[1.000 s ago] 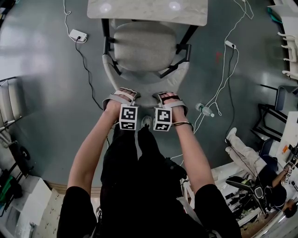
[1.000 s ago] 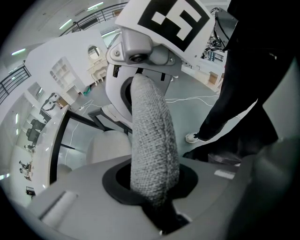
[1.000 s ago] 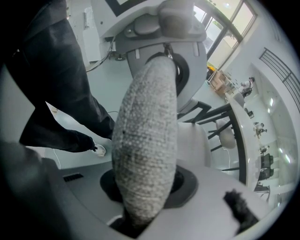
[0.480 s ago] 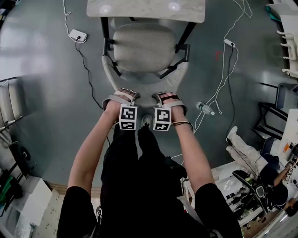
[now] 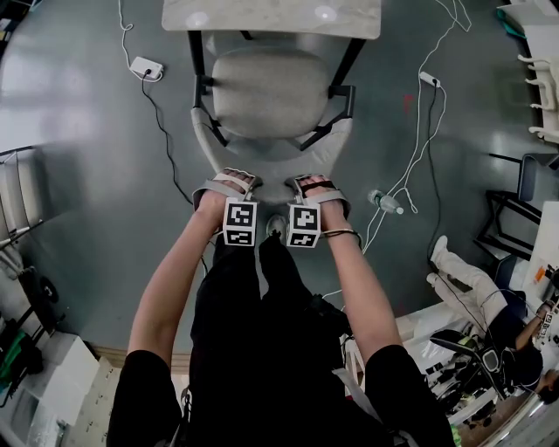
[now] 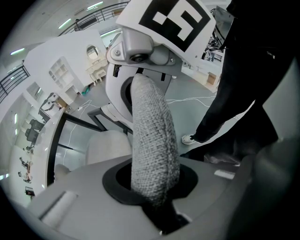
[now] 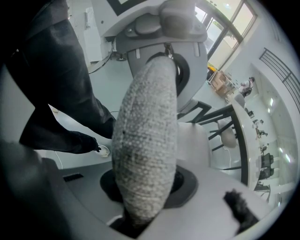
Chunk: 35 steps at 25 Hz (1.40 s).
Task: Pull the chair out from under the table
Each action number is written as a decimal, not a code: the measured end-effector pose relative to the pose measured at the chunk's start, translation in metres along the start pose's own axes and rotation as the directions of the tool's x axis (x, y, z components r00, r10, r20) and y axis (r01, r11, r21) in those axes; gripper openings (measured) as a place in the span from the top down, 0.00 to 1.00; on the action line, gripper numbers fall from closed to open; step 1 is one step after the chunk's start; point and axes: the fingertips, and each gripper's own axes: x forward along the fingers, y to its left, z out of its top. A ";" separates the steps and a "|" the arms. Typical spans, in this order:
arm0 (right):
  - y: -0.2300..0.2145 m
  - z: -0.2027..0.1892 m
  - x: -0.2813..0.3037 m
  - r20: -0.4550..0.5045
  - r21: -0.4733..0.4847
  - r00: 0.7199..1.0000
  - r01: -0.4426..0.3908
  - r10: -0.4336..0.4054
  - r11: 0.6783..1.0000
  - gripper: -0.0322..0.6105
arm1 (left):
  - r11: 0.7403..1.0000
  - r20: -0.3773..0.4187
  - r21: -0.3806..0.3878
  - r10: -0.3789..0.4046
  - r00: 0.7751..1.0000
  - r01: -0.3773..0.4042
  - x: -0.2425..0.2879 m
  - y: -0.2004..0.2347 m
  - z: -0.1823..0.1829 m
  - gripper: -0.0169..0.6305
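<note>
A grey chair [image 5: 271, 92] stands with its seat just in front of the marble-topped table [image 5: 271, 17], its curved backrest [image 5: 272, 161] toward me. My left gripper [image 5: 229, 185] and right gripper [image 5: 313, 185] sit side by side on the backrest's top edge, pointing steeply down. In the left gripper view the knitted top edge [image 6: 152, 140] runs out from between my left gripper [image 6: 157, 206] jaws, which are shut on it. The right gripper view shows the same fabric edge [image 7: 145, 140] clamped in my right gripper [image 7: 140, 211]. The pads are hidden by the fabric.
Cables and a power strip [image 5: 145, 65] lie on the grey floor left of the chair. A water bottle [image 5: 384, 204] lies to its right. A person [image 5: 472, 297] sits on the floor at lower right. My own legs stand right behind the backrest.
The chair has slid slightly out from under the table toward me; a bit more of the seat shows before the table edge. Both grippers keep their hold.
</note>
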 end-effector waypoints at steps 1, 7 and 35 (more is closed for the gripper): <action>0.001 0.000 0.000 -0.001 -0.001 1.000 0.000 0.000 1.000 0.79 | 1.000 0.000 0.000 0.000 1.000 0.000 0.000 -0.001 0.000 0.85; 0.011 0.003 -0.001 -0.002 -0.001 1.000 -0.001 0.001 1.000 0.79 | 1.000 0.001 0.001 -0.001 1.000 0.001 -0.001 -0.011 0.003 0.85; 0.071 0.003 -0.015 0.012 -0.030 1.000 -0.009 0.009 1.000 0.79 | 0.999 -0.015 -0.028 -0.020 1.000 0.020 -0.004 -0.068 0.029 0.85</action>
